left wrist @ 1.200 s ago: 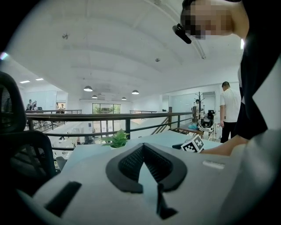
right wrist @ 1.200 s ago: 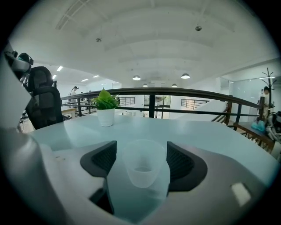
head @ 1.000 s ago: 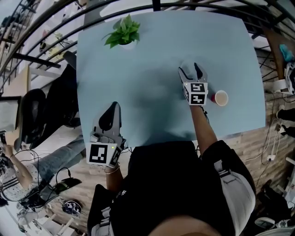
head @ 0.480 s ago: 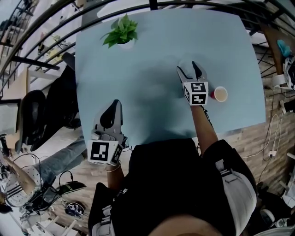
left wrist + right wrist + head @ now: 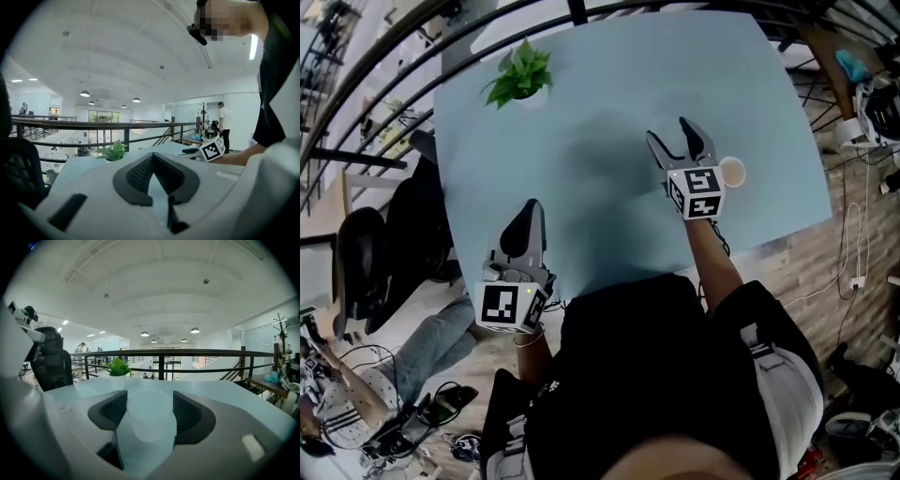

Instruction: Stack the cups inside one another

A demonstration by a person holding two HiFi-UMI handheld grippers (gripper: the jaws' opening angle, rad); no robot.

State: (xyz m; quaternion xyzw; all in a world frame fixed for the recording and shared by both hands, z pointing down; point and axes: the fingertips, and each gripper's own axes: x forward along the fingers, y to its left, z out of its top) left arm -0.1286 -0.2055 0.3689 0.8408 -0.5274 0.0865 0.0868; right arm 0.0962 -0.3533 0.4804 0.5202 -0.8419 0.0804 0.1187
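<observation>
Clamped clear cup (image 5: 149, 420) in right hand-held gripper (image 5: 149, 404); left hand-held gripper (image 5: 153, 158) jaws together, empty; probably risked tipping second cup (image 5: 731, 172) on table (image 5: 581, 187) if lowered off-centre.

Centre-low in frame: right gripper (image 5: 150, 400), jaws wide apart, pads pressing both sides of a translucent cup (image 5: 149, 420). Beyond it, pale blue table (image 5: 225, 392). Potted plant (image 5: 119, 369) left of centre; black railing (image 5: 201, 353) behind; dark chair (image 5: 50, 363) at left.
</observation>
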